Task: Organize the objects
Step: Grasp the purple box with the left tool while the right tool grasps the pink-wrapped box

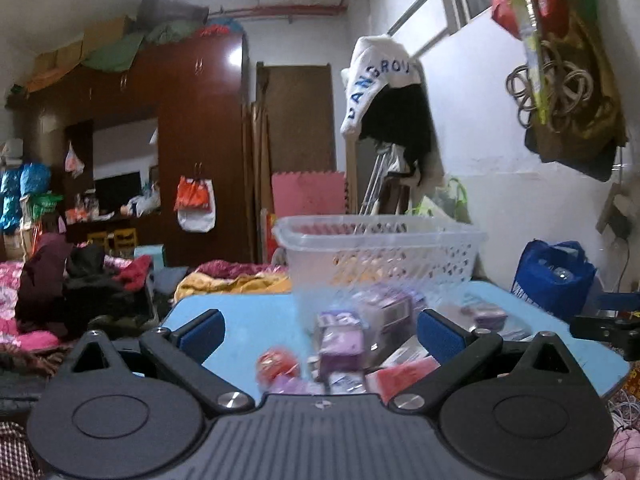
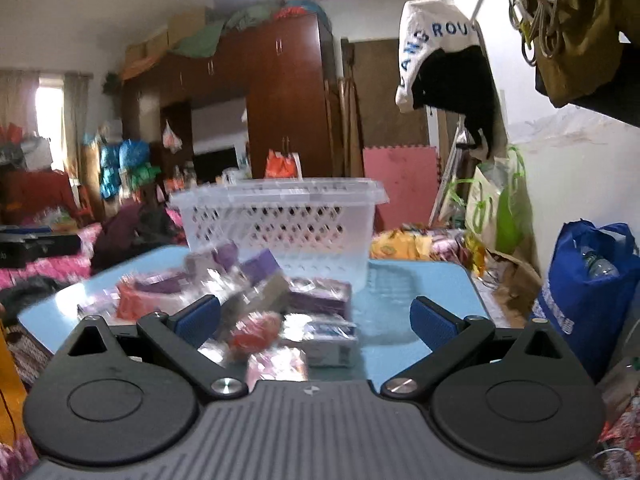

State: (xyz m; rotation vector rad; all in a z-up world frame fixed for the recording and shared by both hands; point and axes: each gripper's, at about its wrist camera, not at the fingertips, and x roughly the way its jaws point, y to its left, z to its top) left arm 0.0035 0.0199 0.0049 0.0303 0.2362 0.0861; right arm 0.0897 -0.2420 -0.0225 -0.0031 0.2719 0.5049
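Blue-padded fingers stand spread wide on both tools, and neither pair holds anything. Your left gripper hangs low at the near edge of the light blue table, and the heap of packets lies straight ahead between its fingers, slightly toward the right pad. Nearest to you in that view sits a small red round item, with a red packet to its right, close under the right finger. Behind those, purple and white boxes are stacked at mixed angles; blur hides their long axes.

Your right gripper also faces the pile, but the packets lie ahead and to the left of its centre, crowding the left pad, while bare table fills the space before the right pad. A white and blue box rests nearest its midline, with a reddish wrapped piece just left of it.

So the left tool looks better lined up on the heap; the right would need to shift left before closing.

Beyond the pile, on the far side of the table, stands the clear perforated basket, upright and open at the top, touching or just behind the farthest boxes. I judge that to be where the packets belong, and nothing can be made out inside it yet.
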